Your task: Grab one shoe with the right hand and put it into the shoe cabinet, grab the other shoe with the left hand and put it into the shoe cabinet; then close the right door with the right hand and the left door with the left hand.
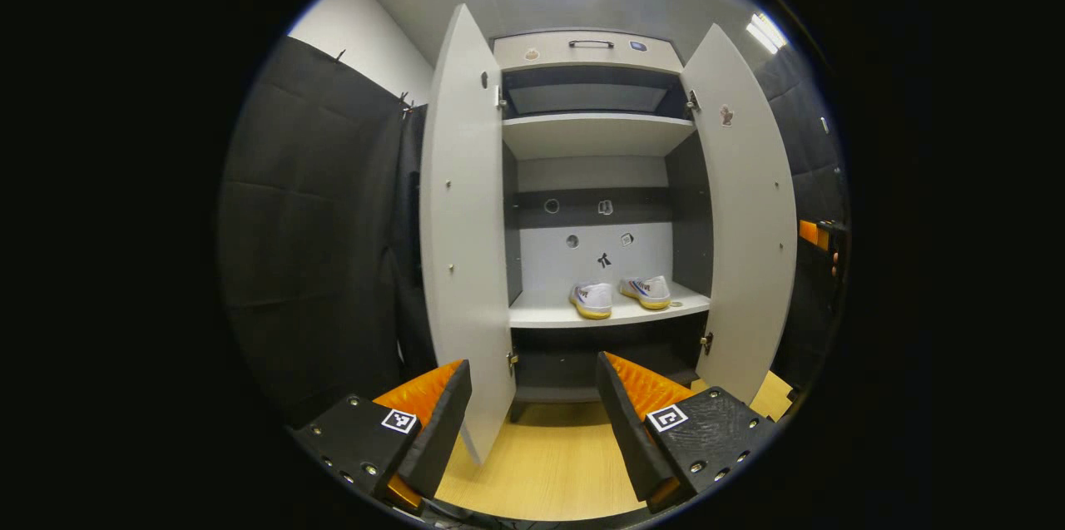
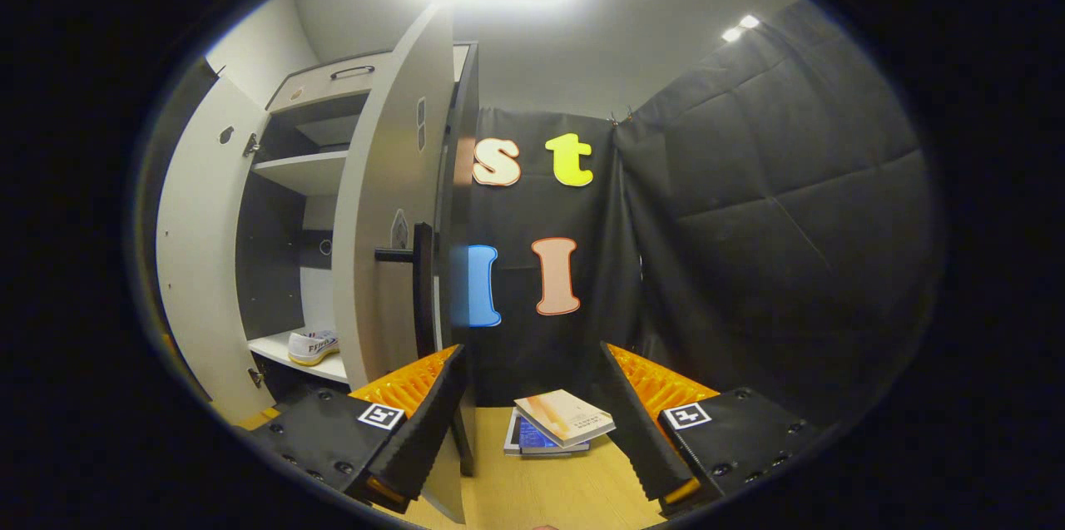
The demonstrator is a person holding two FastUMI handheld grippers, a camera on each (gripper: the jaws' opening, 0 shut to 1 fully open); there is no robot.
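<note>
With both shoes already on the lower shelf [image 1: 549, 315] of the shoe cabinet [image 1: 592, 52], the shoe half of the task reads as done; both doors remain to be closed.

Left to right, left gripper view: left door [image 1: 464, 222], swung wide; left shoe [image 1: 591, 299]; right shoe [image 1: 646, 291], just beside it; right door [image 1: 743, 214], also wide.

Left gripper [image 1: 532, 409]: fingers spread, holding nothing, facing the cabinet from well apart.

Right gripper [image 2: 532, 413]: fingers spread, empty, its left finger [image 2: 416, 418] near the right door's outer edge; contact cannot be told.

Books [image 2: 559, 423]: on the floor, far of the right gripper.

Hard to make out: small marks on the cabinet's back panel. Right gripper view: one shoe, partly cut off by the door.
</note>
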